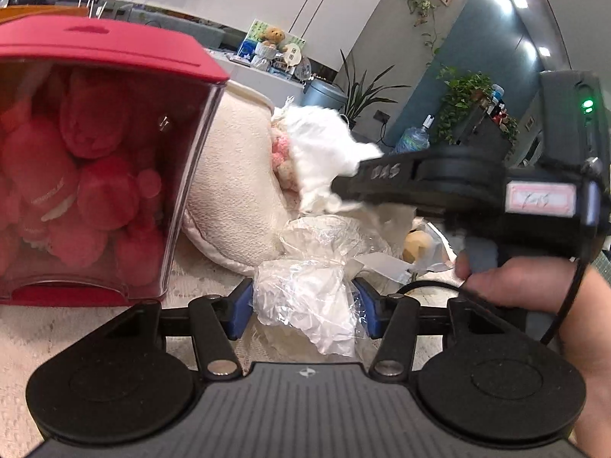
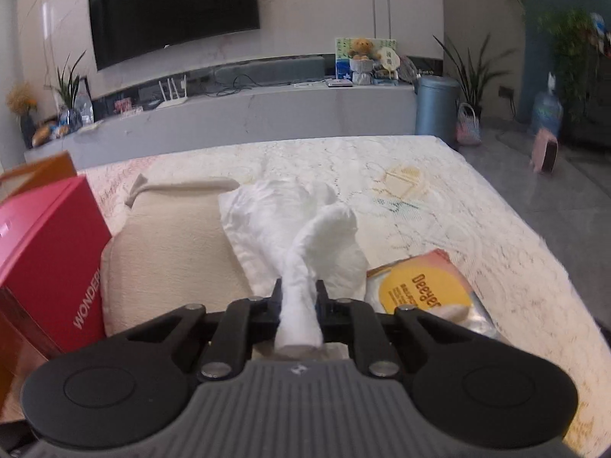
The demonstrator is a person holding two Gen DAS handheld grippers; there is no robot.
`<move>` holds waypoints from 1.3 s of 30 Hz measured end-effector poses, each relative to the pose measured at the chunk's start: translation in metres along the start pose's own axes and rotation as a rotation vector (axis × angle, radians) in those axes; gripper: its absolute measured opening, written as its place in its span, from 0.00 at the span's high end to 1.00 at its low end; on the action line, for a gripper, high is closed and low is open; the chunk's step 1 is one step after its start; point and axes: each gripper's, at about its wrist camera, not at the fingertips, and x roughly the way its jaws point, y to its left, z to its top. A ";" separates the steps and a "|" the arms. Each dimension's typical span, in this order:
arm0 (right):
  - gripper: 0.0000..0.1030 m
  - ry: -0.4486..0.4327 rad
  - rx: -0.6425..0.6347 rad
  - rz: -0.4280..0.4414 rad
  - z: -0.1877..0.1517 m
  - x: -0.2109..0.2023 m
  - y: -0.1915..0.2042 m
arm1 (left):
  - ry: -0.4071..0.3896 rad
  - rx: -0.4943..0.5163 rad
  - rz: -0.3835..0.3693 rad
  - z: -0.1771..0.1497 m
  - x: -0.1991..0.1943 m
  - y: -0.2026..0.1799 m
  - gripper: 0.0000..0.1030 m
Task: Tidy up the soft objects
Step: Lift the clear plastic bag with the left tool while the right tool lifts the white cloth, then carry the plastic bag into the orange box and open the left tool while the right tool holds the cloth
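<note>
My right gripper (image 2: 299,297) is shut on a white fluffy cloth (image 2: 305,229) and holds it above the cream cushion (image 2: 172,252). In the left wrist view the right gripper (image 1: 343,187) reaches in from the right with the same white cloth (image 1: 324,149). My left gripper (image 1: 305,305) has its blue-padded jaws around a crinkled clear plastic bag with a white soft item (image 1: 313,297); the pads touch its sides. A small pink plush (image 1: 280,152) lies behind the cushion (image 1: 233,183).
A red box with a clear front, full of red plush toys (image 1: 88,175), stands at the left; it also shows in the right wrist view (image 2: 49,252). A yellow packet (image 2: 420,290) lies on the lace tablecloth (image 2: 439,198). An orange bag (image 2: 38,170) stands behind the box.
</note>
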 end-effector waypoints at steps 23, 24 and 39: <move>0.91 -0.203 0.229 -0.130 0.025 -0.092 -0.077 | -0.153 0.076 0.004 0.018 -0.055 -0.023 0.44; 0.91 -0.212 0.236 -0.123 0.026 -0.095 -0.076 | -0.158 0.077 0.004 0.022 -0.057 -0.023 0.44; 0.91 -0.372 -0.010 -0.007 0.053 -0.162 0.043 | -0.380 0.037 0.064 0.081 -0.169 0.003 0.44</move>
